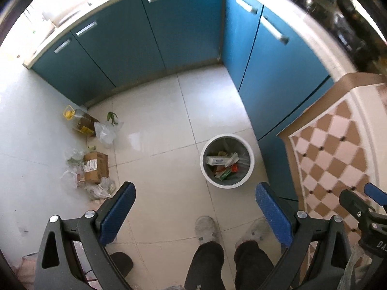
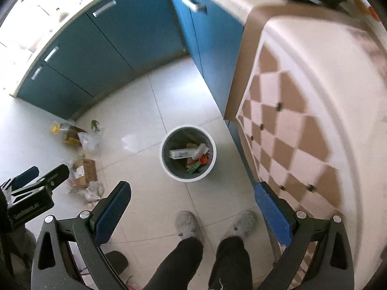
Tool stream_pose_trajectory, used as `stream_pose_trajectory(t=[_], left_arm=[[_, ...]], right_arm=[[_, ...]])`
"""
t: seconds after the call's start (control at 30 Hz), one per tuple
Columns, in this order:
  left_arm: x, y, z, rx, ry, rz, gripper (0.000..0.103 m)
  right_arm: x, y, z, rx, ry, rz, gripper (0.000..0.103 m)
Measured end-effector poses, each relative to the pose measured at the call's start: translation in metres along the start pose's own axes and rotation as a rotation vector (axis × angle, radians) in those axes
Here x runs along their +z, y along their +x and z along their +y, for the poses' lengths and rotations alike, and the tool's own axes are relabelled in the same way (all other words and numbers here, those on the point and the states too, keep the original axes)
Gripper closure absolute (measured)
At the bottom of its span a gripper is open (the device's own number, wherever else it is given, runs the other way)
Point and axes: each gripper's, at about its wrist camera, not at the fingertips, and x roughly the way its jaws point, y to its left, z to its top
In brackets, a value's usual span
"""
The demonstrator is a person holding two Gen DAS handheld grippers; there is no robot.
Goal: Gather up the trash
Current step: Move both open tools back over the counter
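Both grippers wide apart, empty, held above the person's feet.

Left gripper (image 1: pixel 194 201) and right gripper (image 2: pixel 192 199) point toward 12 o'clock; grey slippers (image 1: pixel 205 228) at 6 o'clock, dark trouser legs (image 2: pixel 179 263) below.

Bare pale floor tiles (image 1: pixel 154 130) lay open between the round white plastic waste bin (image 1: pixel 227 160) and the litter at the left, leaving a wide lane toward the corner. The bin's mouth was uncovered from above, already part-filled with cartons. To its right, blue cabinet doors (image 1: pixel 268 72) and the checkered brown-and-cream tabletop (image 2: pixel 302 111) walled that side closely. At the left, a brown cardboard box (image 1: pixel 95 166), crumpled clear plastic bags (image 1: pixel 105 133) and a yellow-capped oil bottle (image 1: pixel 81 120) cluttered the floor near the cabinets. The person's grey slippers (image 2: pixel 188 224) stood just short of the bin.
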Motion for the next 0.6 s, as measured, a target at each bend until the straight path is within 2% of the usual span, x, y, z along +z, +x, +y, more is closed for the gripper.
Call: stream_pose_trajectory(t=[0.17, 0.3, 0.4, 0.47, 0.53, 0.6], left_arm=[[-0.007, -0.060, -0.013, -0.025, 0.003, -0.042, 0.002], [-0.003, -0.103, -0.040, -0.022, 0.047, -0.115, 0.002], [0.006, -0.128, -0.086, 0.003, 0.134, -0.168, 0.002], [0.011, -0.141, -0.120, 0.016, 0.199, -0.196, 0.002], [0.012, -0.150, -0.165, -0.010, 0.275, -0.215, 0.002], [0.008, -0.152, -0.221, -0.067, 0.362, -0.202, 0.002]], right_arm=[[-0.010, -0.067, -0.005, 0.054, -0.001, -0.024, 0.000], [-0.018, -0.108, -0.021, 0.161, 0.047, -0.025, 0.000], [-0.024, -0.134, -0.044, 0.205, 0.097, -0.036, 0.000], [-0.029, -0.158, -0.068, 0.183, 0.119, -0.056, 0.000], [-0.035, -0.176, -0.098, 0.160, 0.155, -0.084, 0.000], [-0.046, -0.194, -0.145, 0.130, 0.235, -0.120, 0.000]])
